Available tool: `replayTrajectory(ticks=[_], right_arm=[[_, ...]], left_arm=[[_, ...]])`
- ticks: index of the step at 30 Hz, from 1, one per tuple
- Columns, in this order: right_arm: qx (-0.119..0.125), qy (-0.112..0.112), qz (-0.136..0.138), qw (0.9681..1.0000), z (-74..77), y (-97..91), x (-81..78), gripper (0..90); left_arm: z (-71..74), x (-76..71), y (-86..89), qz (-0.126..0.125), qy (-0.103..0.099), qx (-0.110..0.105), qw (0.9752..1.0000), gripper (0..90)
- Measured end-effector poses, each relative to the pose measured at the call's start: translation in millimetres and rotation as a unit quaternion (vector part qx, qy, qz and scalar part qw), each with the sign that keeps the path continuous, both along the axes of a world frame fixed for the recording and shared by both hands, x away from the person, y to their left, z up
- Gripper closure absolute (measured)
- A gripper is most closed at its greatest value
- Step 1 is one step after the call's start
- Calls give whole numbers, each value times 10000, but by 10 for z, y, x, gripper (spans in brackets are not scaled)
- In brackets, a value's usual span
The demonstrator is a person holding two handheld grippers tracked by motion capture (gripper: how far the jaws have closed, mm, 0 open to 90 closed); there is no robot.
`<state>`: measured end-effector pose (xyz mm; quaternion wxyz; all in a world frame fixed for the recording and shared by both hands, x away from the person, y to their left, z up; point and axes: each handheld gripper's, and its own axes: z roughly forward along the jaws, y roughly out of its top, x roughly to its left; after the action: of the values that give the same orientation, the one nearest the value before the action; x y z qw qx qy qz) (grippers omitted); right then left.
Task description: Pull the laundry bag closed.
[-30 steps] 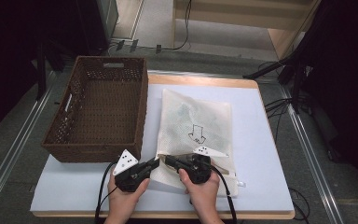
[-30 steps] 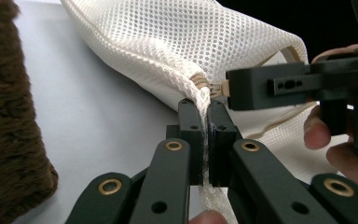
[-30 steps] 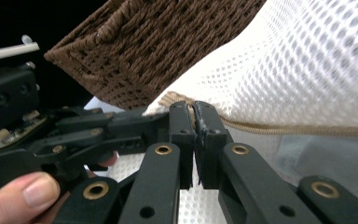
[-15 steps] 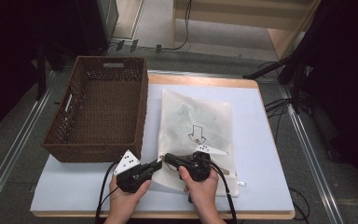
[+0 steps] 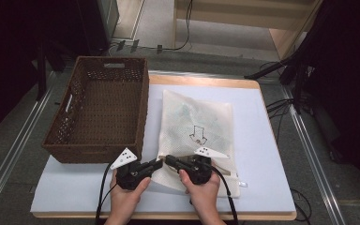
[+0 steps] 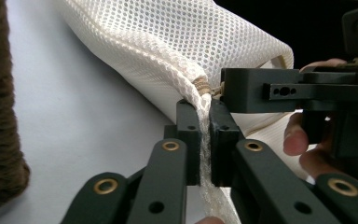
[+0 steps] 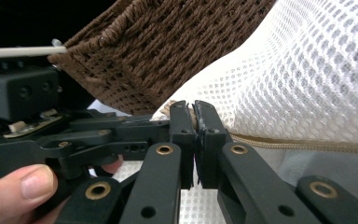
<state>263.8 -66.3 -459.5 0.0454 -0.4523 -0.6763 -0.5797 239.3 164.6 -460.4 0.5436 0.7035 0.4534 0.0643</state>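
A: Where does the white mesh bag point(image 5: 199, 136) lie?

B: Flat on the table point(image 5: 262, 154), right of the middle, with its long side running from the near edge toward the far edge. Its left edge lies just beside the brown wicker basket point(image 5: 101, 110), which stands on the left half of the table. A black arrow mark shows on the bag's upper face.

A: And the two tongs?

B: Both sit at the bag's near left corner, close to the near edge of the table, tips pointing at each other. The left tongs point(image 5: 155, 164) come in from the left hand point(image 5: 126, 194), the right tongs point(image 5: 169, 160) from the right hand point(image 5: 201, 190).

A: What state are the left tongs in?

B: Closed on the bag. In the left gripper view the left tongs point(image 6: 205, 116) pinch a fold of mesh between the jaws, right by the tan zip end, and the mesh hangs down through the narrow slit

A: The right ones?

B: Also closed on the bag. In the right gripper view the right tongs point(image 7: 195, 116) have the jaws pressed together on something small and dark at the end of the tan zip line; whether it is the pull tab cannot be told. The basket's woven corner rises just behind them
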Motion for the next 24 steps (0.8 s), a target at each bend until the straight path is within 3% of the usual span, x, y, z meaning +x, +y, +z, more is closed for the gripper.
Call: replayTrajectory(ticks=[2,4,7,12,19,21,24], right_arm=[[-96,-65,-38,9999,-2,11,-6,889],[-189,-54,-65,9998,-4,21,-7,890],[-305,-70,-161,9994,-13,36,-16,890],[-477,-56,-222,9986,-30,3,-20,891],[-785,-286,-208,9963,23,-41,-102,890],[-861,-304,-222,9956,19,-60,-113,890],[-888,-253,-287,9953,-29,-127,-96,890]], left_arm=[[2,0,6,-10,27,-22,10000,879],[-9,0,23,6,94,-229,9997,882],[-8,-12,21,73,93,-306,9995,884],[4,-16,37,163,42,-174,9997,883],[-7,-40,2,97,-47,-3,9999,881],[-5,-55,-9,155,-78,70,9998,881],[8,-54,50,333,-75,13,9994,881]])
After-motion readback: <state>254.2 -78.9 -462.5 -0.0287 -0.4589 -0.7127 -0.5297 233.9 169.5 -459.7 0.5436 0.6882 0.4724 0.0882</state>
